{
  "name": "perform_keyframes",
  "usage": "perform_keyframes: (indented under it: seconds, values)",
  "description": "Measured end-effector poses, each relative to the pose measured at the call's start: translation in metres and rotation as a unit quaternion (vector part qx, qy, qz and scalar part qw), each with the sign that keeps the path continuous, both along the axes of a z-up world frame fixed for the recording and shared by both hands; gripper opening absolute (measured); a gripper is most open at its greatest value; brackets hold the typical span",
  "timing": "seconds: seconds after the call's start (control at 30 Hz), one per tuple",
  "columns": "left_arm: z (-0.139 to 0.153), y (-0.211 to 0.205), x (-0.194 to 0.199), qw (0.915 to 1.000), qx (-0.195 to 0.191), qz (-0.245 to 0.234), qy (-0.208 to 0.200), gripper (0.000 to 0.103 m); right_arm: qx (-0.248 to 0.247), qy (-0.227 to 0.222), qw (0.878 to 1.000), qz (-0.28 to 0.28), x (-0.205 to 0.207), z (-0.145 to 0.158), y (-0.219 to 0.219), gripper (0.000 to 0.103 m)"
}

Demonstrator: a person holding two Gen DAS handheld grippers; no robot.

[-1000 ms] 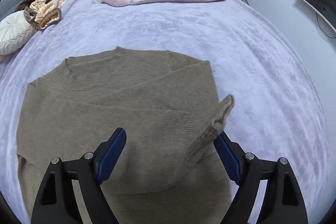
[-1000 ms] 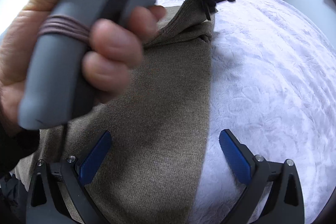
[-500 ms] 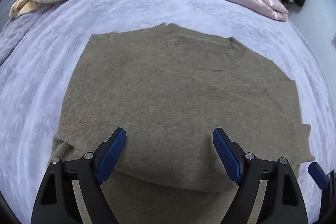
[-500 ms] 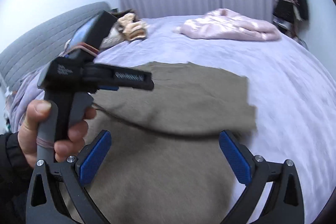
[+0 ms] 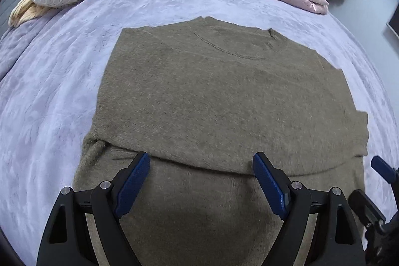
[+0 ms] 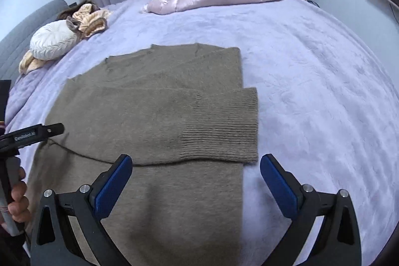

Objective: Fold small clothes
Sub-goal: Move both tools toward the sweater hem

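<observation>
Tongs: left (image 5: 200, 181) released, empty | right (image 6: 195, 185) released, empty | both low over sweater (image 5: 224, 96)

A taupe-brown knit sweater (image 5: 224, 101) lies flat on a lavender bedspread, filling the centre and lower part of the left wrist view, with its neckline toward the top of the frame. In the right wrist view the sweater (image 6: 149, 116) has one sleeve folded straight across its body, and the sleeve's ribbed cuff (image 6: 222, 124) pokes slightly past the garment's right edge at mid-frame. The fabric looks soft and fuzzy, with few wrinkles.
</observation>
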State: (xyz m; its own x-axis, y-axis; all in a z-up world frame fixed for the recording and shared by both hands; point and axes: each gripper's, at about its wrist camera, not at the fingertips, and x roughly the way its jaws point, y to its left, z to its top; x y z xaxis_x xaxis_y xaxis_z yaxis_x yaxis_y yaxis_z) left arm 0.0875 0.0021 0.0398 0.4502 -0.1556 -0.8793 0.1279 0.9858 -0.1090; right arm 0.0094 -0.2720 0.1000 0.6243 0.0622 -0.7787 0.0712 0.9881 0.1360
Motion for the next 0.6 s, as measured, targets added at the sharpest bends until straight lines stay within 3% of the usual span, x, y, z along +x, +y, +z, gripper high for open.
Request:
perform_keyframes:
  seconds: [0.1,0.17,0.33,0.43,0.5,0.6]
  values:
    - [-0.018,-0.003,-0.01,0.9987,0.041,-0.018,0.025,0.085,-0.009,0.0,0.998,0.069,0.003,0.007,0.039,0.102]
    - [-0.027,0.004,-0.021,0.9977,0.052,-0.027,0.035,0.086,-0.027,0.016,0.996,0.084,0.01,0.001,0.062,0.102]
    - [-0.023,0.023,-0.066,0.9972,0.046,-0.046,0.036,0.086,-0.041,0.108,0.989,0.088,0.009,-0.046,0.091,0.102]
    - [-0.024,0.026,-0.105,0.9955,0.065,-0.065,0.024,0.086,-0.077,0.092,0.988,0.095,-0.011,-0.049,0.1,0.102]
    - [-0.025,0.028,-0.132,0.9941,0.083,-0.069,0.008,0.102,-0.069,0.092,0.989,0.095,-0.029,-0.047,0.1,0.102]
    - [-0.028,0.038,-0.166,0.9942,0.081,-0.071,-0.002,0.103,-0.071,0.085,0.988,0.107,-0.062,-0.048,0.098,0.102]
